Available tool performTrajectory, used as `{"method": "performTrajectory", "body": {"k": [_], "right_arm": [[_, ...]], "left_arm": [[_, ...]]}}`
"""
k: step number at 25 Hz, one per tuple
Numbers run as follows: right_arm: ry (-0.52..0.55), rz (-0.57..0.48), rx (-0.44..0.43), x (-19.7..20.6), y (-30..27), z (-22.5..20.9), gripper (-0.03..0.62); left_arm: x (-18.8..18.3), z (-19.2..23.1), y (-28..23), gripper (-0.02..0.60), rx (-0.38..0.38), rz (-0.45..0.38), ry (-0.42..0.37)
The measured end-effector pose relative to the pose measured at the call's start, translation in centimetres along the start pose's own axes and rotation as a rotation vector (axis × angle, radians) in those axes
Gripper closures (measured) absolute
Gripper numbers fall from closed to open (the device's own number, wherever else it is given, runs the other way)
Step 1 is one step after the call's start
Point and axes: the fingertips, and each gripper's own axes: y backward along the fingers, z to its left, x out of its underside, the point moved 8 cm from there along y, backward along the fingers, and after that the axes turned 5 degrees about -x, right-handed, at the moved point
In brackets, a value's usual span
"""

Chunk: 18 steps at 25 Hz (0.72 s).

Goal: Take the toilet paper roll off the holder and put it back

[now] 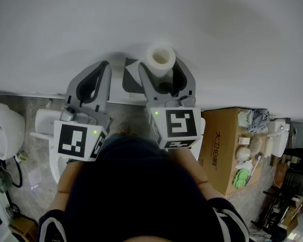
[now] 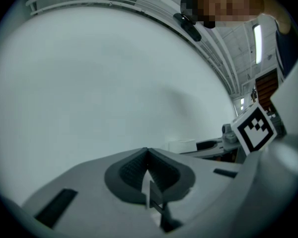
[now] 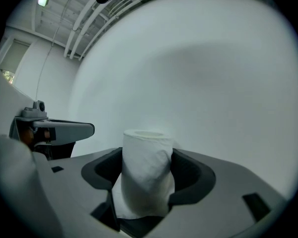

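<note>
Right hand-held gripper point(image 1: 164, 82): jaws clamped on white toilet paper roll point(image 1: 160, 58), which stands upright between them. Left hand-held gripper point(image 2: 148, 157): just beside it, jaws pressed together, empty. White wall point(image 1: 217, 34) ahead.

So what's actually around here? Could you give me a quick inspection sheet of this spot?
Surface: white wall ahead, mottled floor below.
Job's things: roll upright between the right gripper's jaws; holder not clearly seen.
Clutter: cardboard box on the right, with oddments on top.
Grippers: right gripper shut on the roll; left gripper shut, with nothing in it.
Cables: dark cable on the floor at left.
Surroundings: white fixture at left.
</note>
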Motion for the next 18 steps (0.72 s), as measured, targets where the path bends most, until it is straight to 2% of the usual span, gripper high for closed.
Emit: {"method": "performTrajectory", "body": {"k": [12, 18], "right_arm": [[0.013, -0.075, -0.015, -2.1, 2.2, -0.3, 0.289], [0.034, -0.109, 0.01, -3.3, 2.6, -0.3, 0.289]], "left_arm": [[-0.5, -1.3, -0.5, 0.581, 0.036, -0.007, -0.009], [-0.5, -0.9, -1.0, 0.581, 0.056, -0.012, -0.011]]}}
